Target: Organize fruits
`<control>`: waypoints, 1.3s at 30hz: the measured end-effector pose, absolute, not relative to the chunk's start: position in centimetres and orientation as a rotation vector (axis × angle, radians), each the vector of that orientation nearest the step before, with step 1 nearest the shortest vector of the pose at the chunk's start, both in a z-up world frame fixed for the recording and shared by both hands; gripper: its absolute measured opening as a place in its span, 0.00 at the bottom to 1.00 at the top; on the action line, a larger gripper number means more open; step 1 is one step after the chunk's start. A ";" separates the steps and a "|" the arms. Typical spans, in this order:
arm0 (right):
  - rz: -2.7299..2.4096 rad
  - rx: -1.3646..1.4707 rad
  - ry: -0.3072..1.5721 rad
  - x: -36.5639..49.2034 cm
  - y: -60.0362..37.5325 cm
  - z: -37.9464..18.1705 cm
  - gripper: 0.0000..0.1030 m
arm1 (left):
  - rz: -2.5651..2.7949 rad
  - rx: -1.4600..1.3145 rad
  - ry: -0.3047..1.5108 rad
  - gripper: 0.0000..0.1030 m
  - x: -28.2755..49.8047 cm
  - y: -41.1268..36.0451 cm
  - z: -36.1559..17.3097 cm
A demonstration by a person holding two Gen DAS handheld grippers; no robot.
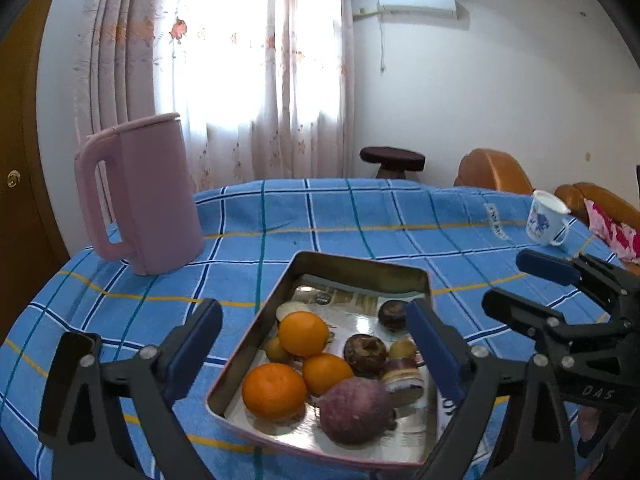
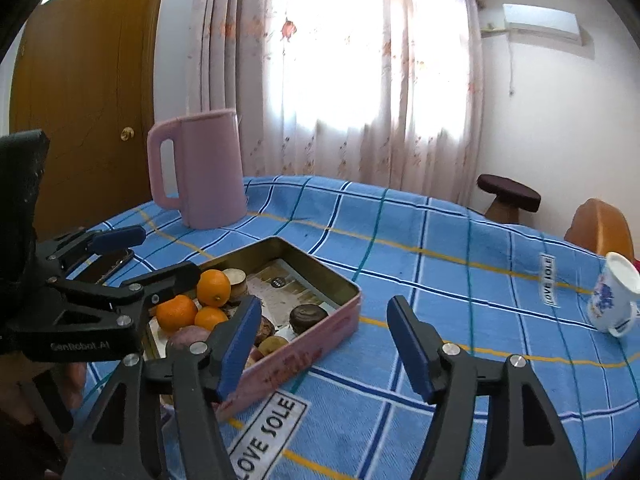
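Observation:
A pink metal tin (image 1: 362,272) (image 2: 332,322) on the blue checked cloth holds three oranges (image 1: 303,333) (image 2: 214,287), dark brown fruits (image 1: 365,355) (image 2: 307,317), a big purple-red fruit (image 1: 356,410) and small yellowish ones. My left gripper (image 1: 316,344) is open and empty, its fingers straddling the tin's near end; it also shows in the right wrist view (image 2: 156,256). My right gripper (image 2: 324,340) is open and empty, just right of the tin; it also shows in the left wrist view (image 1: 516,284).
A pink jug (image 1: 140,192) (image 2: 200,168) stands behind the tin at the left. A white floral mug (image 1: 546,220) (image 2: 614,296) stands at the table's right edge. A dark stool (image 1: 392,160) and orange chairs (image 1: 492,170) are beyond the table.

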State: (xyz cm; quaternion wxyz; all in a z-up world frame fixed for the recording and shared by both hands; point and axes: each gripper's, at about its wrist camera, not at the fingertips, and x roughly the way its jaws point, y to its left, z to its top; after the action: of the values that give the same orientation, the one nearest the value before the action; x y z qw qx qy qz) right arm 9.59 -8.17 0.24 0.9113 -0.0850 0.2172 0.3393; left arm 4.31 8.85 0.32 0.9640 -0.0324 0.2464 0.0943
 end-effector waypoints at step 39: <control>0.690 -0.152 0.364 5.5 -11.0 1.8 0.69 | 0.201 -0.080 0.443 1.00 1.3 6.9 0.9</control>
State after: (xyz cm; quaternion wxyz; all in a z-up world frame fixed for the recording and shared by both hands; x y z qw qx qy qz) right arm 5.53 -11.01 1.76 0.9221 -0.0738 0.1772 0.3360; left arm 1.29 6.91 0.87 0.9697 -0.0397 0.2195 0.0997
